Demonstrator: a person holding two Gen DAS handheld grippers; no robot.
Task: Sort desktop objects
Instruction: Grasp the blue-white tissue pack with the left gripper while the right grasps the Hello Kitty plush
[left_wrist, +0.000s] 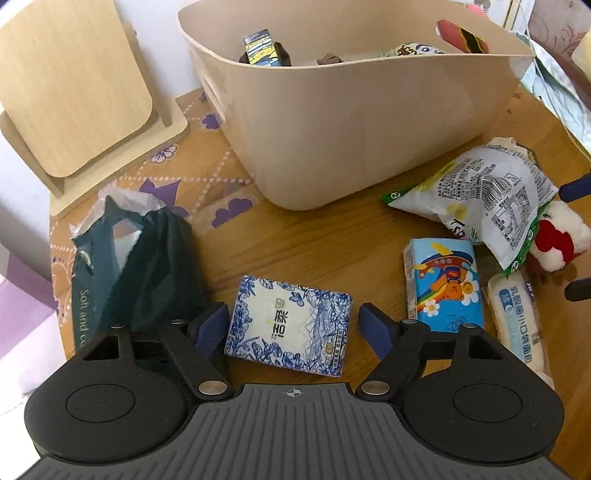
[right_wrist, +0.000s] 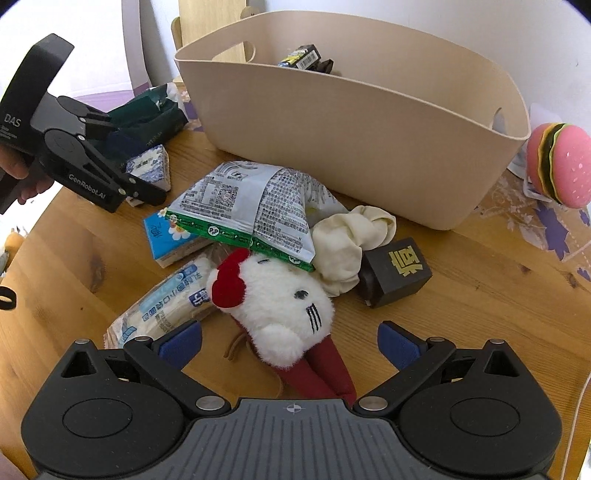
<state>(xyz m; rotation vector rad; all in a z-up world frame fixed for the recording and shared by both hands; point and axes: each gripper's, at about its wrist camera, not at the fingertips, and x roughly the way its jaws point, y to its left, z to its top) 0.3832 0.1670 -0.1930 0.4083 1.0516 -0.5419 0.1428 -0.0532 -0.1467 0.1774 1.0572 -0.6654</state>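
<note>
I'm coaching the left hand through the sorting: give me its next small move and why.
Probably lower the left gripper a little further and close on the blue floral tissue pack. The pack lies flat on the table between the open jaws, neither pad touching it yet, and the beige basket sits just beyond.

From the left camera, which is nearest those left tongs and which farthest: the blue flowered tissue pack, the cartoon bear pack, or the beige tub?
1. Flowered tissue pack: lies right between the open left tongs, untouched.
2. Bear pack: just to the right, beyond the right finger.
3. Beige tub: farthest, at the back of the table.
</note>
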